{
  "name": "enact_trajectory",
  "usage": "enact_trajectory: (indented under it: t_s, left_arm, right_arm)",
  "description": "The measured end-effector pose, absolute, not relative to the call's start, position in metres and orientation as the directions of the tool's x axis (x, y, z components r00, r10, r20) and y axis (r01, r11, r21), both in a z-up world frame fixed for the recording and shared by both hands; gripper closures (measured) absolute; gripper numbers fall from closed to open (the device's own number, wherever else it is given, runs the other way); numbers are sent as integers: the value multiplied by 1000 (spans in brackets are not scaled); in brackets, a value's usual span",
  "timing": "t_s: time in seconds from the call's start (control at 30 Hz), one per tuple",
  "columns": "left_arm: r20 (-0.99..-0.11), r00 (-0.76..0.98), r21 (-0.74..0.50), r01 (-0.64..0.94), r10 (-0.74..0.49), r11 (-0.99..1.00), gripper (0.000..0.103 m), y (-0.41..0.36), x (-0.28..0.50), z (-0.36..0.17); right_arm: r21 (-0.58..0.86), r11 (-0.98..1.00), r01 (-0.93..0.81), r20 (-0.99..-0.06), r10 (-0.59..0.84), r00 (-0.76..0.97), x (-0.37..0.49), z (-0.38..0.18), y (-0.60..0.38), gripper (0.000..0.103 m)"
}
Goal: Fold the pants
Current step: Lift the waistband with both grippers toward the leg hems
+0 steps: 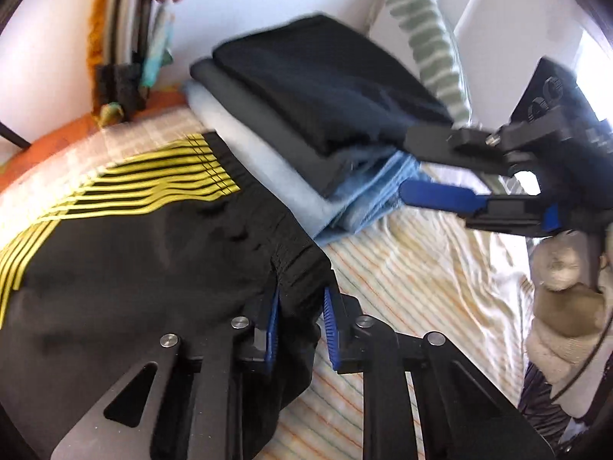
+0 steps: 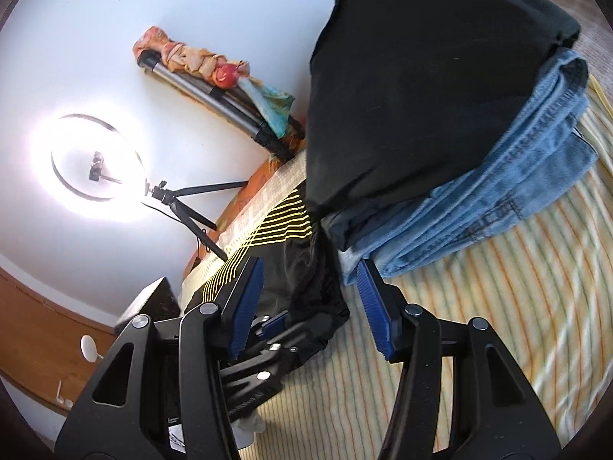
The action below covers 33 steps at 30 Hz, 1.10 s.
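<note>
Right under our left gripper [image 1: 300, 329], the elastic waistband of the black pants [image 1: 153, 253] is pinched between the two blue pads, so we have that gripper clamped on the fabric at its corner. Those pants, with yellow stripes on one side, lie spread on the striped bed sheet [image 1: 402, 280], the held edge just beside a stack of folded clothes [image 1: 306, 115]: a black garment on top, grey below, blue jeans at the bottom.

Our right gripper [image 1: 433, 168] has its pads well apart and holds nothing. From the left view it sits at the near corner of the stack, one finger against the black top layer and the other by the denim. From its own camera, the fingers frame the gap between the pants' edge and the jeans [image 2: 498, 199].

We judge that the fold is just starting, with only one corner secured. The main risk is the stack: it lies so close that dragging the waistband could snag the jeans or topple the pile. Closing the right gripper where it is could catch the stack instead of the pants. The thin, slippery-looking fabric could also slide out of a one-corner grip, leaving a crooked fold.

A ring light [image 2: 95, 157] stands by the wall.
</note>
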<state>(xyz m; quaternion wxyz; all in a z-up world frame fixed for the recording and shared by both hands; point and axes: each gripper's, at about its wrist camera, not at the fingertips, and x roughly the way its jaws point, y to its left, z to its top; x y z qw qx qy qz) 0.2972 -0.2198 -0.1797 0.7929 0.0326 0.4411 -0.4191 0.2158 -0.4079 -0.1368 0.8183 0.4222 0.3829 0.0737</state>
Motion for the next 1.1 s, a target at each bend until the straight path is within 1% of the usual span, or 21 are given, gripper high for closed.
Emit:
enact_trajectory:
  t_s: [0.23,0.3,0.33,0.4,0.53,0.57,0.6,0.7,0.77,1.0,1.1]
  left_arm:
    - [-636,306,-428,624,-708,653,86,-179,304,-156]
    - [-621,317,-446,610,-717,655,86,-172,305,-153]
    - [-618,323,-443,609,-716,658,86,-168,300,-151]
    - [-614,338,-435,609,-714,663,86,-165,300,-149]
    - [-599,343,-454,600,-724,659,86,-154,301,-147]
    - [-598,344,-455,598,-724,659,86,-152,301,-147]
    - [-597,343,-458,597,-726,659,86,-152,303,-147]
    - [-592,338,-465,598,-732,653,86,-148,304,-147]
    - [-593,336,-462,601,-731,652,86,-148,305,-147]
    - [-601,345,-438,612,-721,658,86,-156,305,-152]
    - [-592,351,-459,593,-725,662,86,-150,308,-154]
  right_arm:
    - [782,602,162,-544,532,649,250,-139,-392,49]
    - [792,595,137,-538,573,619,264,-141,-380,42]
    - [788,602,131,-544,580,606,272,-143,-375,38]
    - [775,614,150,-568,574,589,285,-149,-368,37]
    - [795,564,222,-584,613,533,311,-175,-362,36]
    - [792,561,242,-593,614,521,317,-181,-361,33]
    - [791,558,251,-598,613,516,321,-184,-360,32]
    - [785,567,251,-605,614,507,329,-189,-354,32]
    - [774,579,254,-618,607,499,334,-193,-349,29]
    - [805,532,265,-584,626,517,332,-198,-354,29]
    - [804,534,262,-585,631,509,333,-198,-353,28]
